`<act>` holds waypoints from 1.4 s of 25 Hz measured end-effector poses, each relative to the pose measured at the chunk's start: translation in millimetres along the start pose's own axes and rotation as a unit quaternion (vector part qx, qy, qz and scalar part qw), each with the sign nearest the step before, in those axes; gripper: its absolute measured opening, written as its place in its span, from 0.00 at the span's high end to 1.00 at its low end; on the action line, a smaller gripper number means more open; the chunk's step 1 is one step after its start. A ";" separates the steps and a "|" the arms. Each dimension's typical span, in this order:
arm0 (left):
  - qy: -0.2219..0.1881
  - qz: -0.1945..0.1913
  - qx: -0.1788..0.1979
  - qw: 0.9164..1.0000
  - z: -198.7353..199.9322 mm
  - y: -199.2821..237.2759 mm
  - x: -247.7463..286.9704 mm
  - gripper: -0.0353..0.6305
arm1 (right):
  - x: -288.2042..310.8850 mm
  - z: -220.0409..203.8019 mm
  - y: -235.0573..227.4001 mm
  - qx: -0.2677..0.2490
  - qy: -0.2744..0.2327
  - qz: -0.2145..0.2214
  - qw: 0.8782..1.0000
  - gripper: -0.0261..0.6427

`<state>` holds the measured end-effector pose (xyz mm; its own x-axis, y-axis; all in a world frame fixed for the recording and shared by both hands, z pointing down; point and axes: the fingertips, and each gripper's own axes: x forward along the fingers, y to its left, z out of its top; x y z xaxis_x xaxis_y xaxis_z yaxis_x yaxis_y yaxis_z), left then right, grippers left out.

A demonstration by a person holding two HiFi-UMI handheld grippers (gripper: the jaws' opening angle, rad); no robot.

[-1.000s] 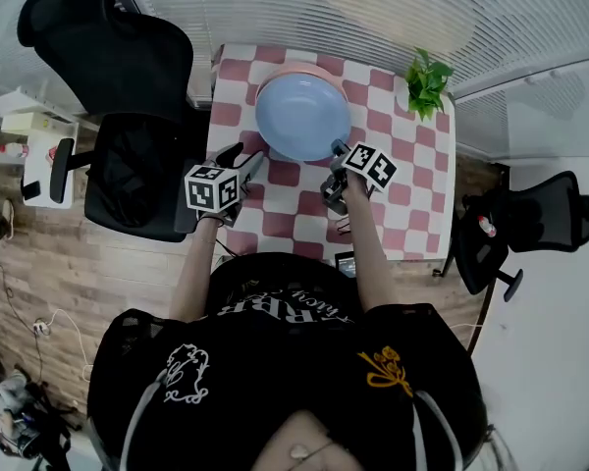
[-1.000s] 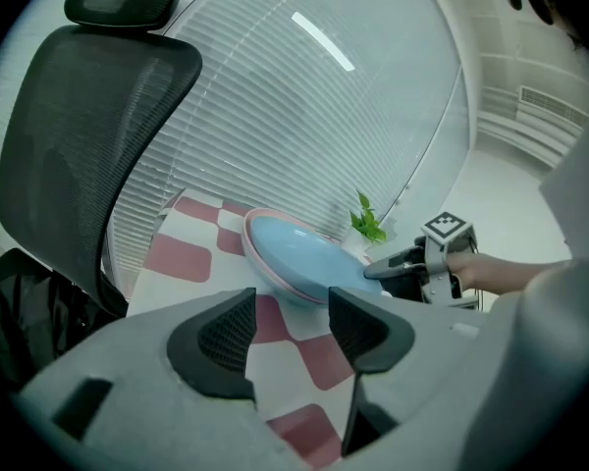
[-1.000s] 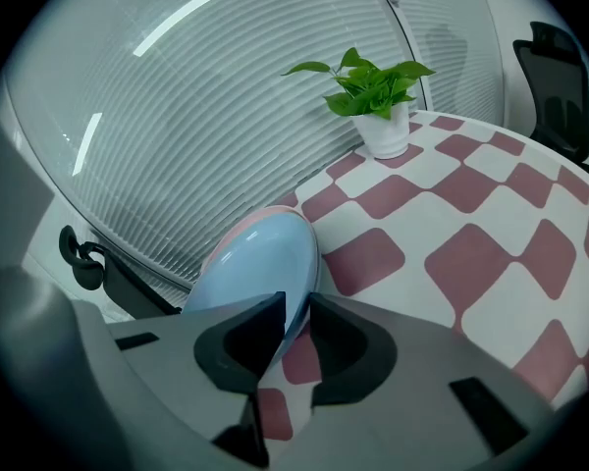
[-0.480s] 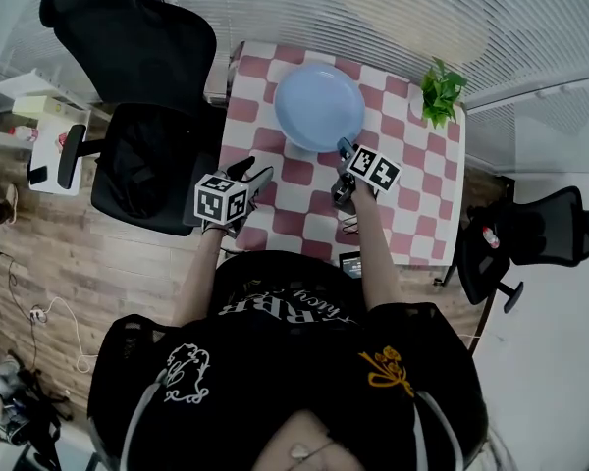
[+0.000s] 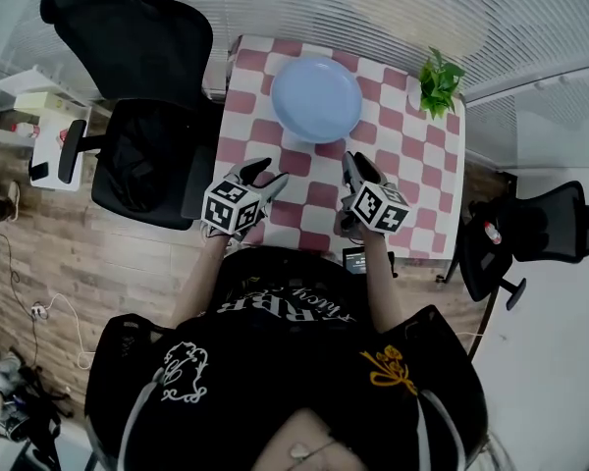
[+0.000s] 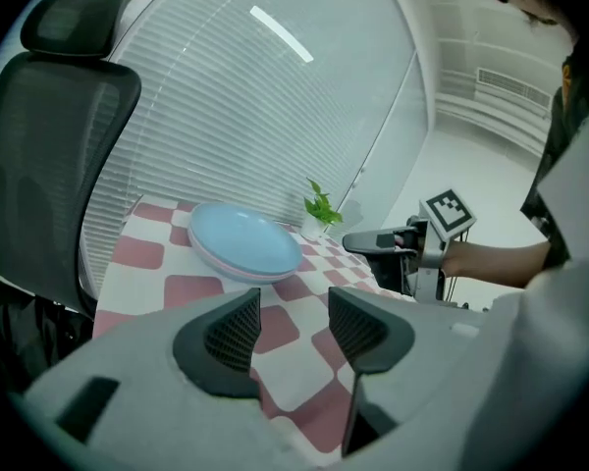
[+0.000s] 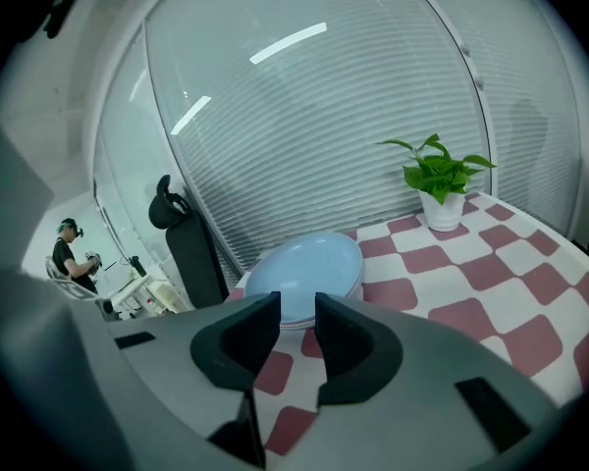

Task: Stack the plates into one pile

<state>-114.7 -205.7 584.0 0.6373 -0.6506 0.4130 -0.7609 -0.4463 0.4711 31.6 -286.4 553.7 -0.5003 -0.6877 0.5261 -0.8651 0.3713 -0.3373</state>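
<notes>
From above, the plates (image 5: 316,99) sit in one pile at the far side of the table (image 5: 422,184), with both grippers nearer the person and clear of it. The left gripper's (image 5: 265,172) view shows its jaws spread wide and empty. The right gripper's (image 5: 351,162) view shows its jaws closing on nothing, the pile beyond them.

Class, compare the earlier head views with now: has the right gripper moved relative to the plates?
Yes. The right gripper has pulled back from the plate pile toward the person; its jaws are closing, empty.
</notes>
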 end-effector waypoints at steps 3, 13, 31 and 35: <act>-0.023 0.000 0.007 1.000 13.2 -20.0 -3.6 0.61 | -18.0 3.2 11.3 -0.018 -0.004 0.029 0.999 0.81; -0.114 0.036 0.014 0.993 54.0 -95.7 -9.6 0.61 | -64.1 12.0 17.4 -0.099 -0.018 0.108 0.989 0.86; -0.182 0.148 0.021 0.972 -5.4 -248.6 -33.4 0.78 | -187.4 -46.3 6.7 -0.207 0.006 0.270 0.940 0.91; -0.185 0.165 0.023 0.969 -13.8 -259.2 -48.1 0.78 | -199.4 -59.3 18.6 -0.216 0.013 0.291 0.932 0.91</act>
<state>53.5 -50.3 452.8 0.2777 -0.9342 0.2240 -0.9260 -0.1982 0.3214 113.0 -105.4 488.8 -0.8851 -0.2778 0.3734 -0.3779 0.8973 -0.2281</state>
